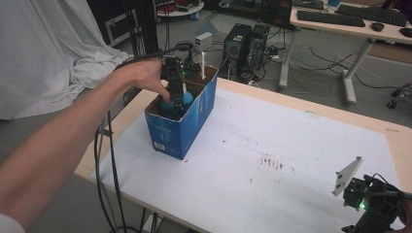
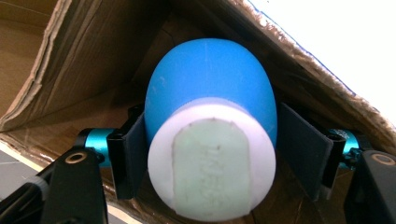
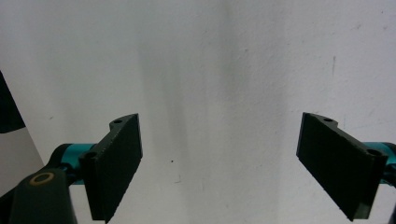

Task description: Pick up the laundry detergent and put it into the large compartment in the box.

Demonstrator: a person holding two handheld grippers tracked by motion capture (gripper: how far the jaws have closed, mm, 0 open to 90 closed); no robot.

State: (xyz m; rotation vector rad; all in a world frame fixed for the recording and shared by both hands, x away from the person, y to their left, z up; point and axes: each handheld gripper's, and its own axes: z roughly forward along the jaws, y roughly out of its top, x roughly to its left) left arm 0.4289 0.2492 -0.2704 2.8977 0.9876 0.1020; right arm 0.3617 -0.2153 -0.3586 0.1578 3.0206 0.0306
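White paper covers a wooden table (image 1: 311, 114) in an office space, with computer towers, cables and desks behind it. Near the table's left edge stands an open blue cardboard box (image 1: 180, 127).

From the high view, a person's left arm reaches across to the box, and the left gripper (image 1: 176, 99) points down into it, over a blue bottle (image 1: 170, 106) with a white cap. The right gripper (image 1: 369, 204) sits idle at the table's near right corner, well apart from the box.

The left gripper view looks straight down at the bottle (image 2: 210, 107) inside the brown cardboard interior, its white cap (image 2: 211, 161) toward the camera. The two black jaws stand on either side of the bottle; the left one lies close against it and the right one shows a gap, so the grip appears released.

The right gripper view shows its jaws spread wide over bare white paper, holding nothing.

Judging from this, the bottle is already placed in the box and has just been let go; what remains is lifting the left gripper clear. The gap at the jaws is visible from the left gripper view, while the high view gives the box's place on the table.
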